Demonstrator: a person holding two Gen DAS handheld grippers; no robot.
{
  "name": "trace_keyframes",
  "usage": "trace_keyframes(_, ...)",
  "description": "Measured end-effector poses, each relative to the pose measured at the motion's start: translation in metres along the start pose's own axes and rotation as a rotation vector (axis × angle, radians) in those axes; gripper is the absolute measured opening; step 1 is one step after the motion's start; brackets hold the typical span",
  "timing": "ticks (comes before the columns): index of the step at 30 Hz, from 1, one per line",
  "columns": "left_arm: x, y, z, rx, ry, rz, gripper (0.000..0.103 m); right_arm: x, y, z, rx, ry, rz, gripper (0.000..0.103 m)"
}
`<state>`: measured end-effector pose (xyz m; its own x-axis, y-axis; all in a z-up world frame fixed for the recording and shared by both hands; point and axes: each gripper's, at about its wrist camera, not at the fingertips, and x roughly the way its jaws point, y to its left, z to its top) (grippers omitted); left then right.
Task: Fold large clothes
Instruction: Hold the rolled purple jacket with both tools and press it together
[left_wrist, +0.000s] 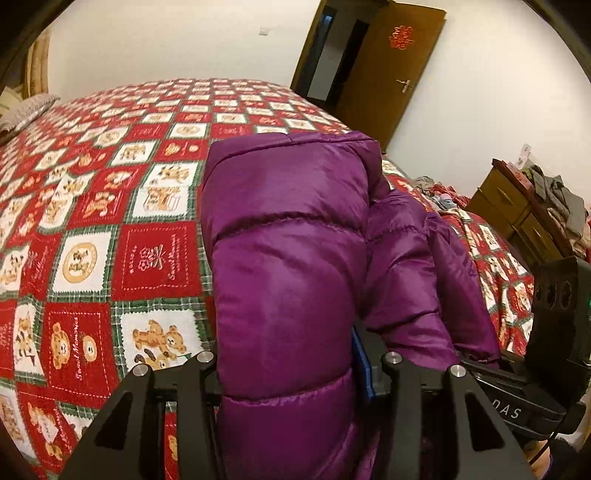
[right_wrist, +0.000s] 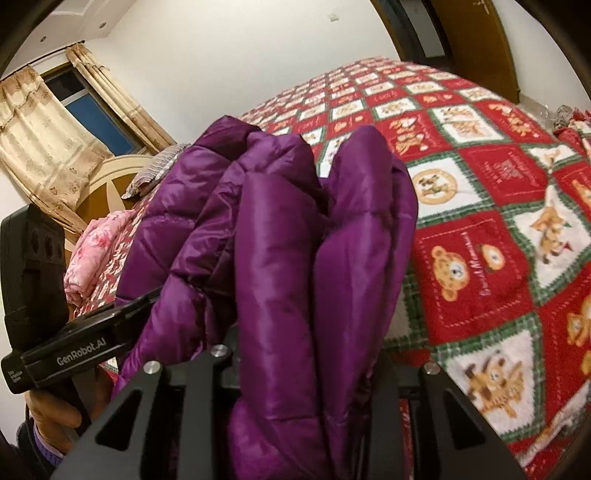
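Note:
A purple quilted puffer jacket (left_wrist: 288, 240) fills the middle of both wrist views, bunched in thick folds and lifted off the red, white and green teddy-bear quilt (left_wrist: 110, 221) on the bed. My left gripper (left_wrist: 291, 369) is shut on one padded fold, with a blue pad (left_wrist: 360, 369) pressed against its side. In the right wrist view the jacket (right_wrist: 280, 229) rises between the fingers of my right gripper (right_wrist: 314, 369), which is shut on it too. Each gripper shows in the other's view: the right one (left_wrist: 517, 387) and the left one (right_wrist: 122, 314), held by a hand (right_wrist: 55, 410). The fabric hides all fingertips.
The quilt (right_wrist: 498, 221) covers the whole bed. A brown door (left_wrist: 388, 74) stands open at the far wall, and a wooden dresser (left_wrist: 517, 210) piled with items is at the right. A pink floral cloth (right_wrist: 92, 251), a cream headboard (right_wrist: 107, 184) and a curtained window (right_wrist: 55, 129) lie left.

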<state>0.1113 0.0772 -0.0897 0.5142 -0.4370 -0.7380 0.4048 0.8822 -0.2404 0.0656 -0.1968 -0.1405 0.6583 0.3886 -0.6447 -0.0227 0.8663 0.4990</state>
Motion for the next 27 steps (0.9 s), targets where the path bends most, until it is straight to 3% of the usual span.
trace_keyframes(6,-0.010,-0.030,0.005,0.050,-0.035,-0.018,0.049,-0.029,-0.006,0.003,-0.010,-0.073,-0.011,0.034)
trace_keyframes(15,0.018,-0.098,0.027,0.169,-0.045,-0.114,0.049,-0.079,-0.050,0.012,0.052,-0.176,-0.105,0.034)
trace_keyframes(22,0.056,-0.138,0.064,0.185,-0.020,-0.220,0.049,-0.108,-0.087,0.044,0.072,-0.248,-0.224,0.034)
trace_keyframes(27,0.075,-0.164,0.085,0.202,-0.023,-0.225,0.049,-0.116,-0.114,0.075,0.080,-0.268,-0.282,0.034)
